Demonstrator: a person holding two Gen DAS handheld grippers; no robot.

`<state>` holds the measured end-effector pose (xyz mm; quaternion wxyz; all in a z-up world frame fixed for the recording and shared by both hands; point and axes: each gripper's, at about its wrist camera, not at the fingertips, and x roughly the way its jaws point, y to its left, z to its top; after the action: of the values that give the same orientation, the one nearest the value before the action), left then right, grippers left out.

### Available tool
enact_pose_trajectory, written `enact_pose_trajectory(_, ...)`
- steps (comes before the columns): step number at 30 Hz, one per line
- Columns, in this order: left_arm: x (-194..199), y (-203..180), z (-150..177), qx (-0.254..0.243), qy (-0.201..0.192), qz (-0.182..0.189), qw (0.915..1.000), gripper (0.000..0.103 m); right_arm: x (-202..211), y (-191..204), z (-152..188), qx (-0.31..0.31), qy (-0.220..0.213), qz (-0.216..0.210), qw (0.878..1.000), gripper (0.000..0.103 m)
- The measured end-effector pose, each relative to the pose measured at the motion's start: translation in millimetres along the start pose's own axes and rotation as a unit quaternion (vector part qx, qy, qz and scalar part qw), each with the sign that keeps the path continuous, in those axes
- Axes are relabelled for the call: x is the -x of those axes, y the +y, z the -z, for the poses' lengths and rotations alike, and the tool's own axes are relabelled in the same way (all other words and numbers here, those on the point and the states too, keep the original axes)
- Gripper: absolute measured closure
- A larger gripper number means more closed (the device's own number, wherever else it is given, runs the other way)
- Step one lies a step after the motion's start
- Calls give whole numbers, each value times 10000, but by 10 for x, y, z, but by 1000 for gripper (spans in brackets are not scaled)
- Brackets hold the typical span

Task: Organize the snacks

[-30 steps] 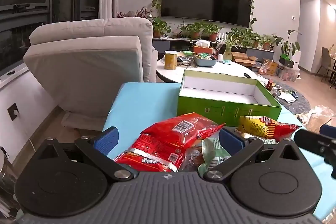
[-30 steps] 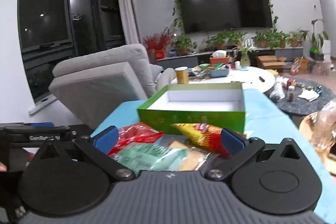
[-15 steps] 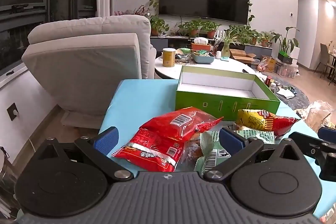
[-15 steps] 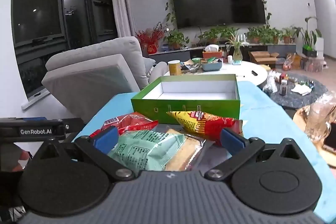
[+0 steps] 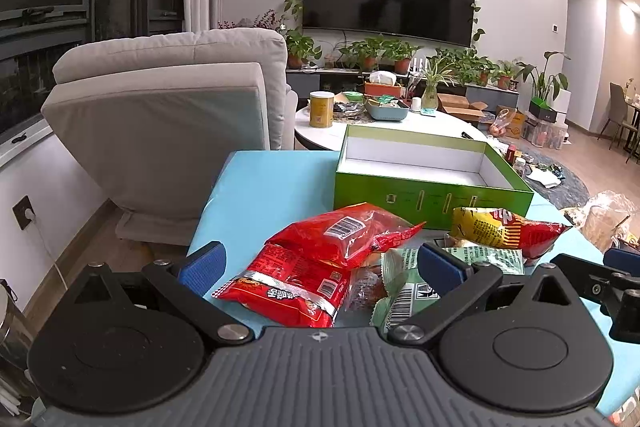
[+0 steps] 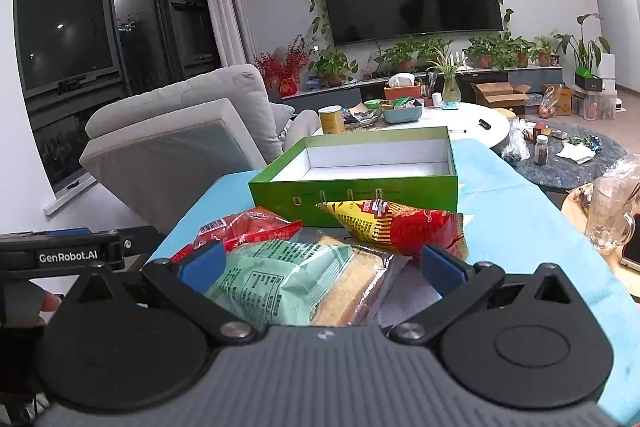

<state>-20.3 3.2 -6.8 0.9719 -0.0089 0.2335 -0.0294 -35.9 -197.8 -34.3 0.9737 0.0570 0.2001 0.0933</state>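
A pile of snack bags lies on the blue table in front of an open green box (image 5: 432, 183) with a white, bare inside; the box also shows in the right wrist view (image 6: 360, 179). My left gripper (image 5: 320, 263) is open above two red bags (image 5: 344, 235) (image 5: 288, 291), beside a pale green bag (image 5: 404, 291) and a yellow-red bag (image 5: 504, 231). My right gripper (image 6: 320, 261) is open over the pale green bag (image 6: 272, 279) and a clear pack of biscuits (image 6: 352, 283), with the yellow-red bag (image 6: 396, 223) just beyond. Neither gripper holds anything.
A grey armchair (image 5: 168, 115) stands left of the table. A white round table (image 5: 400, 131) with a yellow can and a tray is behind the box. A glass mug (image 6: 608, 211) sits on a wooden board at the right. The left gripper shows at the right view's left edge (image 6: 68, 255).
Both grippers have drawn back and risen a little from the pile, so more of the snack bags and table shows. Both stay open.
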Motion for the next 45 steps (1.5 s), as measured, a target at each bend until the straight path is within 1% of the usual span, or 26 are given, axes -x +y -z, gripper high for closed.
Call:
enact_pose_trajectory(13,4,-9,1,-12,10,-10,10000,1,-12,-8,-5,-107,59,-20,9999,27)
enact_pose_trajectory(21,6,8,-2,8,5,-38,10000,1,-21,-11,-15,-153,87,-116,9998,27)
enact_pose_trajectory(45,17,50,-37,4,-8,-48,10000,1,-24,8,-19,-140,94,-104,9998,27)
